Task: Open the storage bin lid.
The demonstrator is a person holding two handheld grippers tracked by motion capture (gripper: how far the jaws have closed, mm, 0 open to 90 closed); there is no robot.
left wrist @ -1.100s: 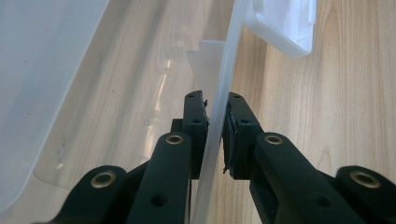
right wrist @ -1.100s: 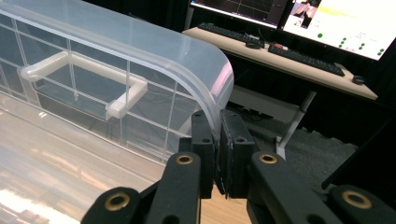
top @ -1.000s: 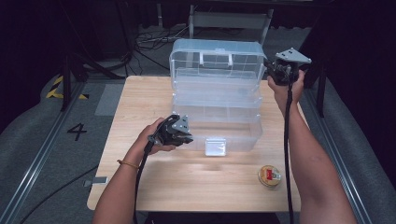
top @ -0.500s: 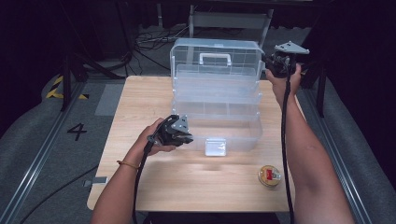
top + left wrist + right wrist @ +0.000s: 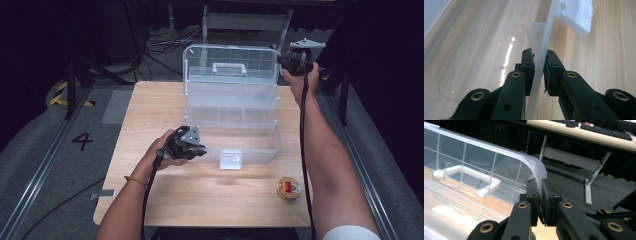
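Observation:
A clear plastic storage box (image 5: 230,125) stands on the wooden table (image 5: 150,105), its lid (image 5: 230,62) raised upright at the back. My left gripper (image 5: 200,149) is at the box's front left. In the left gripper view it (image 5: 539,62) is shut on the thin front wall (image 5: 544,40), with the white latch (image 5: 576,15) beyond. My right gripper (image 5: 282,60) is up at the lid's top right corner. In the right gripper view it (image 5: 540,187) is shut on the lid's curved rim (image 5: 534,166), and the lid's white handle (image 5: 466,178) lies to the left.
A small round tape roll (image 5: 288,188) lies on the table near the front right. The box's latch (image 5: 230,160) hangs at the middle of its front. Cables and a desk frame (image 5: 245,22) sit on the floor behind the table.
The right gripper has moved up and back with the lid's corner, swinging the lid from a tilt to nearly upright. The left gripper has stayed on the front wall.

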